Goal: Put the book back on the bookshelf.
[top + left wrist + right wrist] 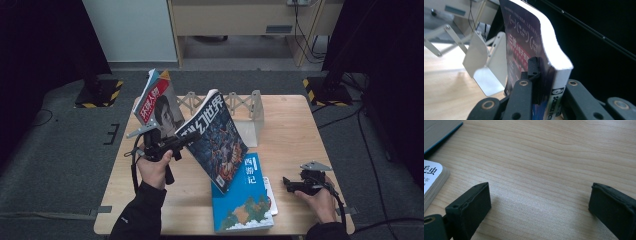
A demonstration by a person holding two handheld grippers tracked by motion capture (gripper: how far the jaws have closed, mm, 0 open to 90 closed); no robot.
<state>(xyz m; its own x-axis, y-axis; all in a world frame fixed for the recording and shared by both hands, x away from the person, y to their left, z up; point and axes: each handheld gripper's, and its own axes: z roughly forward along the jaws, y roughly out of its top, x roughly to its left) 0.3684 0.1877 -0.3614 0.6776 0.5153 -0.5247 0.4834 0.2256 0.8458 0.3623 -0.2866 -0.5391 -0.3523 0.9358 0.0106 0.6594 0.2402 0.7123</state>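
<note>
Clamped in the left gripper (537, 82), held above the table (290, 125), a dark magazine (215, 140) reads "幻世界" in the high view, while the left gripper view shows "SCIENCE" on its spine. Right gripper (539, 207) rests wide open, empty, just beside a teal book (242, 200) titled "西游记".

White book (270, 195) mostly buried under the teal book (242, 200); dark magazine (529, 45) cut off by the top edge in the left gripper view, its cover print blurred; portrait magazine (159, 102) partly hidden behind it.
</note>
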